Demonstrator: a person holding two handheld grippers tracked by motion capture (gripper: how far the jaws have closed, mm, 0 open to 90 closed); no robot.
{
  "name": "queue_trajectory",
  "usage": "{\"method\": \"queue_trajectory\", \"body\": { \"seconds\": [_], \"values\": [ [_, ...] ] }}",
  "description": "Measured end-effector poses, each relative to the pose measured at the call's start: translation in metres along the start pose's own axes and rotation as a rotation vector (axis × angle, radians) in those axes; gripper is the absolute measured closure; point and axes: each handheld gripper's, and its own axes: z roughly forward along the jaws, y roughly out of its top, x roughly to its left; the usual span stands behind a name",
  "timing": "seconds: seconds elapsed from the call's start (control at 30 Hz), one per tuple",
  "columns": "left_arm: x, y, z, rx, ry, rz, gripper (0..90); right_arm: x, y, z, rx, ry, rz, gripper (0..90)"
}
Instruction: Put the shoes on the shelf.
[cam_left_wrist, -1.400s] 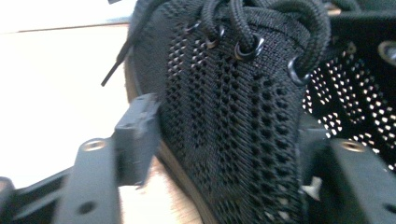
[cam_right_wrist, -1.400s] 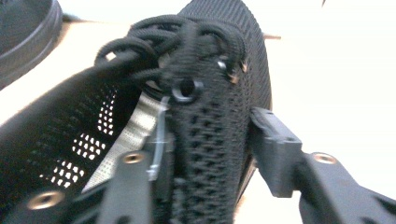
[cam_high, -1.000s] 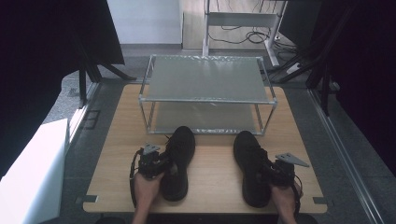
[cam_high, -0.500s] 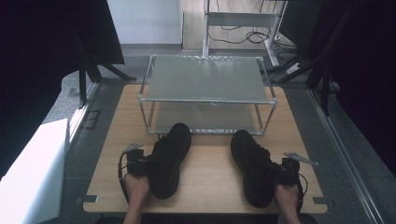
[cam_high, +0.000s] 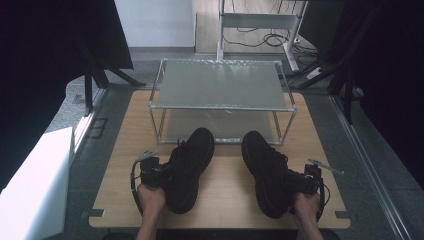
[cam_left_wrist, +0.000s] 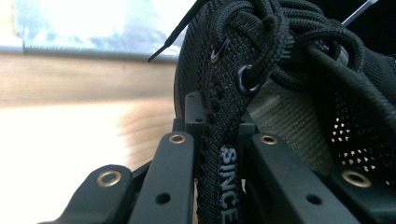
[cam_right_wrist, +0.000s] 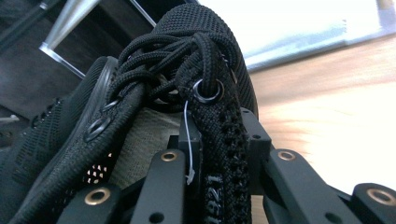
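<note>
Two black lace-up shoes lie on the wooden table (cam_high: 225, 175), toes toward the rack. My left gripper (cam_high: 159, 176) is shut on the outer collar edge of the left shoe (cam_high: 189, 167); in the left gripper view the jaws clamp the knit edge (cam_left_wrist: 224, 154) printed "SINCE", with my gripper (cam_left_wrist: 219, 140) around it. My right gripper (cam_high: 299, 184) is shut on the outer collar of the right shoe (cam_high: 266, 170); in the right gripper view the jaws pinch the eyelet edge (cam_right_wrist: 219, 140) between them, gripper (cam_right_wrist: 219, 144) closed around it. The left shoe is angled, toe pointing right and forward.
A low metal-framed rack (cam_high: 220, 90) with a frosted top shelf and a lower shelf stands at the table's far half, just beyond the shoe toes. A white panel (cam_high: 30, 185) stands left of the table. Cables and a stand (cam_high: 260, 25) lie on the floor behind.
Both shoes have been drawn back toward the near edge and slightly left. The left shoe has turned so its toe points more to the right. Both grippers stay clamped on them.
</note>
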Motion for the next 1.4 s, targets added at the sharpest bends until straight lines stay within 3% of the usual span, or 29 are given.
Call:
{"method": "queue_trajectory", "body": {
  "seconds": [0.3,0.57,0.77,1.2,1.4],
  "values": [
    [-0.018,0.01,-0.006,-0.053,-0.026,-0.017,82.7,0.018,0.012,0.002,-0.016,0.064,0.006,75.3],
    [-0.033,0.02,-0.016,-0.109,-0.065,-0.053,82.6,0.034,0.024,0.005,-0.037,0.137,0.04,75.3],
    [-0.043,0.027,-0.022,-0.133,-0.08,-0.052,82.5,0.044,0.031,0.005,-0.052,0.177,0.056,75.3],
    [-0.057,0.052,-0.026,-0.171,-0.099,-0.071,82.1,0.071,0.055,0.005,-0.109,0.206,0.065,75.3],
    [-0.057,0.068,-0.022,-0.205,-0.1,-0.109,82.0,0.081,0.067,0.012,-0.13,0.194,0.059,75.3]
  ]
}}
